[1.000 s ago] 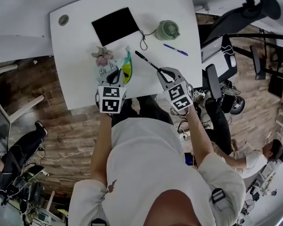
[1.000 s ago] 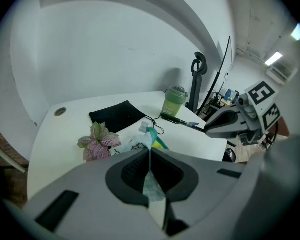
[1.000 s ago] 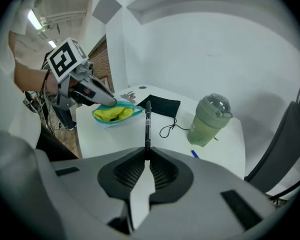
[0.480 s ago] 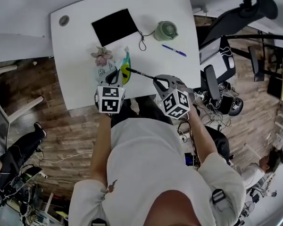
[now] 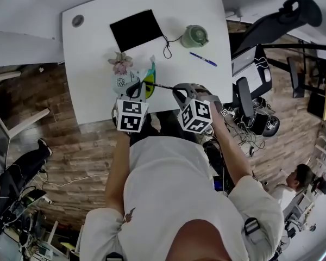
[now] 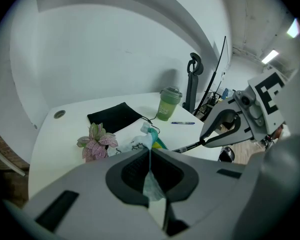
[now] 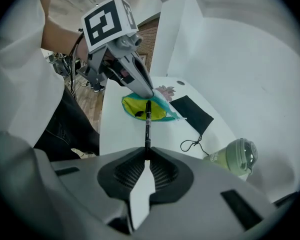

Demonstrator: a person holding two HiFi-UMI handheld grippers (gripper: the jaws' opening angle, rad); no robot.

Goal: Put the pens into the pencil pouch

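A pale pencil pouch (image 5: 131,80) with a yellow-green lining (image 7: 140,109) lies near the table's front edge. My left gripper (image 5: 136,89) is shut on the pouch's edge (image 6: 149,156) and holds the mouth up. My right gripper (image 5: 177,89) is shut on a black pen (image 7: 147,124). The black pen (image 5: 162,85) points left, and its tip is at the pouch's open mouth. The right gripper (image 6: 225,126) and black pen (image 6: 187,145) also show in the left gripper view. A blue pen (image 5: 202,58) lies on the table further back at the right.
A black cloth pouch (image 5: 135,29) with a cord lies at the back of the white table (image 5: 92,53). A green lidded cup (image 5: 193,36) stands right of it. A pink plant (image 5: 120,63) sits just behind the pencil pouch. Chairs and cables crowd the floor at the right.
My right gripper moved left and rolled, bringing the black pen's tip from the table's middle to the pouch's mouth. The left gripper stayed on the pouch.
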